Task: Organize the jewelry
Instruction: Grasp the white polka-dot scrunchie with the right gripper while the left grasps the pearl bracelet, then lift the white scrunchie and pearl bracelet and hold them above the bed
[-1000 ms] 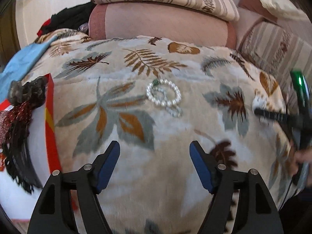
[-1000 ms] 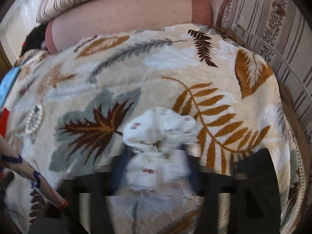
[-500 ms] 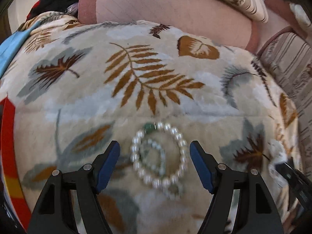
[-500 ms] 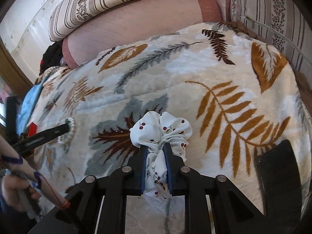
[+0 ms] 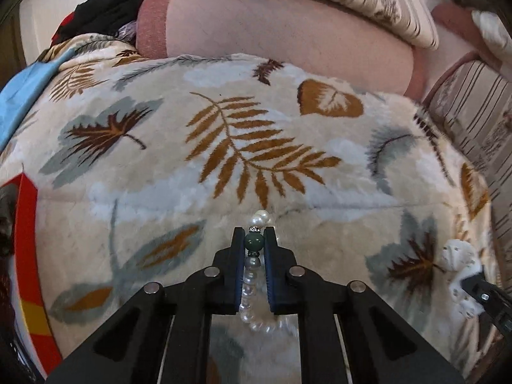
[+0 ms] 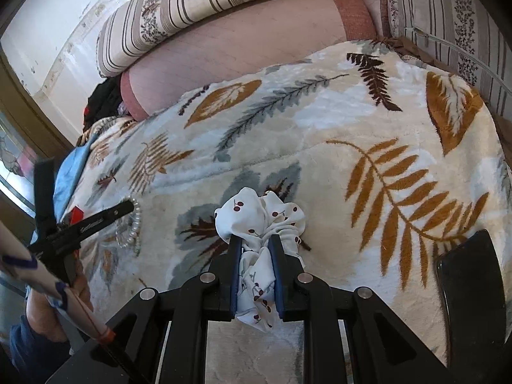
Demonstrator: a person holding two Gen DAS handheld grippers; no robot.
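A leaf-patterned plush blanket [image 5: 224, 192] spreads under both my claws. My right gripper [image 6: 256, 256] is clamped on the cherry-print scrunchie [image 6: 259, 214]. My left gripper [image 5: 255, 249] has just closed its jaws onto the pearl bracelet [image 5: 248, 291], pads pinching its green bead [image 5: 254, 241] against the blanket.

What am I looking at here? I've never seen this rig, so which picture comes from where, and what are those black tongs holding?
No robot: a person holds a pair of tongs in each hand, each carrying a camera that looks along its fingers. In the left view, the left tongs have just closed on a pearl bracelet with a green bead. In the right view, the right tongs are clamped on a white cherry-print scrunchie. Both items lie on a leaf-patterned blanket, pillows behind. A red box edge shows at left.
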